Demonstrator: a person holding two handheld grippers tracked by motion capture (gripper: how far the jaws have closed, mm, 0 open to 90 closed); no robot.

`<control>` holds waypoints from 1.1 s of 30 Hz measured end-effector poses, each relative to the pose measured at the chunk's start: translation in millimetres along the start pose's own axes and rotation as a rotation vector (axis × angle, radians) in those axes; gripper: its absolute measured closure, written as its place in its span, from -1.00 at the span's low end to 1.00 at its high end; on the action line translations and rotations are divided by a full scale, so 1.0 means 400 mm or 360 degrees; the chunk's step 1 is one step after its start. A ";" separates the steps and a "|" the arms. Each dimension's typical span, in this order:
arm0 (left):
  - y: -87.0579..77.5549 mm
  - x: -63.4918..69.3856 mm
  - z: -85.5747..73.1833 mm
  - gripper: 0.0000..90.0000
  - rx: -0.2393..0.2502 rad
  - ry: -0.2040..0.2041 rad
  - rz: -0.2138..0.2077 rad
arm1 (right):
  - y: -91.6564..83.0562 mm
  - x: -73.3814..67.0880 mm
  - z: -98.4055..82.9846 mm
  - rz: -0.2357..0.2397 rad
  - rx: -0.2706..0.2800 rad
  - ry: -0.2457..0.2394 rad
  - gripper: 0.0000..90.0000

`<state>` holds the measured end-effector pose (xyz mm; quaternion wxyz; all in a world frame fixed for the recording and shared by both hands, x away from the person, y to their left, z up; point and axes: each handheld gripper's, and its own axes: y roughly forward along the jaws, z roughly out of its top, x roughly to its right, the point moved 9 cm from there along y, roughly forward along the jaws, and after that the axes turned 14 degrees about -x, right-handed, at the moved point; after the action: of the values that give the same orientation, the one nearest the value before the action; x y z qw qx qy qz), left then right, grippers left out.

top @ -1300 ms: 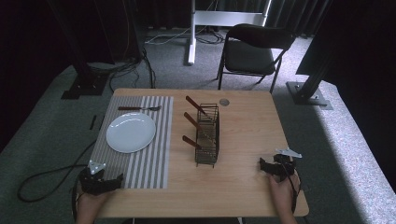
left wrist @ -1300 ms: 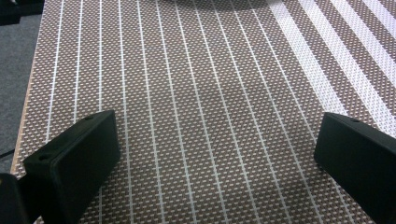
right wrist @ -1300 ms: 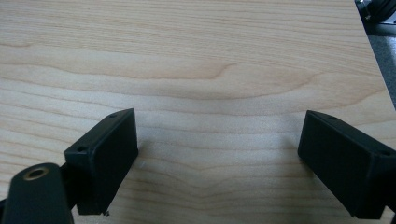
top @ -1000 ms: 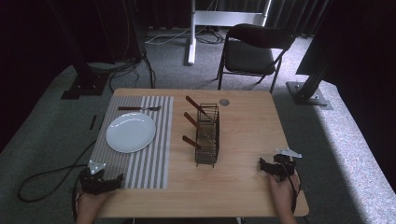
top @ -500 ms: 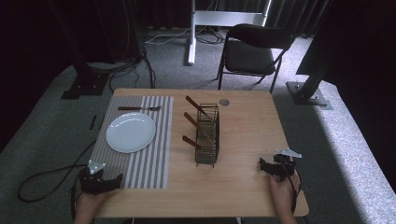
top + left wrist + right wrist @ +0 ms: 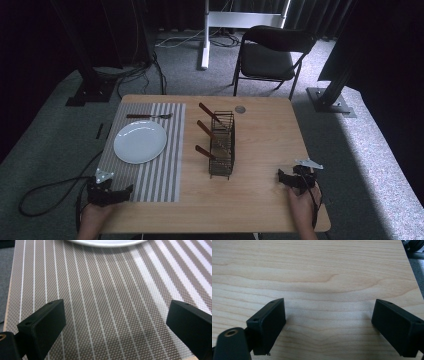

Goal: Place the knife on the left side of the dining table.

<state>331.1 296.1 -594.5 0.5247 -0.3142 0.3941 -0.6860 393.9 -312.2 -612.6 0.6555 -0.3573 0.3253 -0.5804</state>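
Observation:
A white plate (image 6: 140, 141) lies on a striped placemat (image 6: 160, 175) on the left half of the wooden table (image 6: 260, 200). A fork (image 6: 148, 116) rests on the mat beyond the plate. A black wire caddy (image 6: 222, 145) in the middle holds three wooden-handled utensils (image 6: 206, 152). My left gripper (image 6: 124, 191) sits at the mat's near left corner, open, with nothing between its jaws; its own view has the mat (image 6: 105, 302) and the plate's rim (image 6: 105, 242). My right gripper (image 6: 280, 176) rests open on bare wood (image 6: 329, 277) at the near right.
A small round disc (image 6: 240, 109) lies near the table's far edge. A black folding chair (image 6: 272, 55) stands beyond the table, with stand bases (image 6: 330, 102) and cables (image 6: 145, 65) on the carpet around it.

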 end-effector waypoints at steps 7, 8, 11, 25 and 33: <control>-0.002 0.027 0.036 -0.92 0.0010 0.0068 -0.0020 | 0.000 0.000 0.000 0.0000 0.0000 -0.0001 -0.75; -0.002 0.032 0.041 -0.92 0.0017 0.0077 -0.0024 | 0.000 0.000 0.000 0.0000 0.0000 -0.0001 -0.75; 0.000 0.047 0.057 -0.92 0.0017 0.0111 -0.0037 | 0.000 0.000 0.000 0.0000 0.0000 -0.0001 -0.75; -0.007 0.084 0.145 -0.92 0.0055 0.0209 -0.0093 | 0.000 0.000 0.000 0.0000 0.0000 -0.0001 -0.75; -0.006 0.111 0.177 -0.92 0.0069 0.0256 -0.0110 | 0.000 0.000 0.000 0.0000 0.0001 -0.0001 -0.75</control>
<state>378.5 238.4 -556.8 0.4741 -0.2601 0.4090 -0.7350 394.0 -312.3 -612.6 0.6557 -0.3573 0.3250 -0.5803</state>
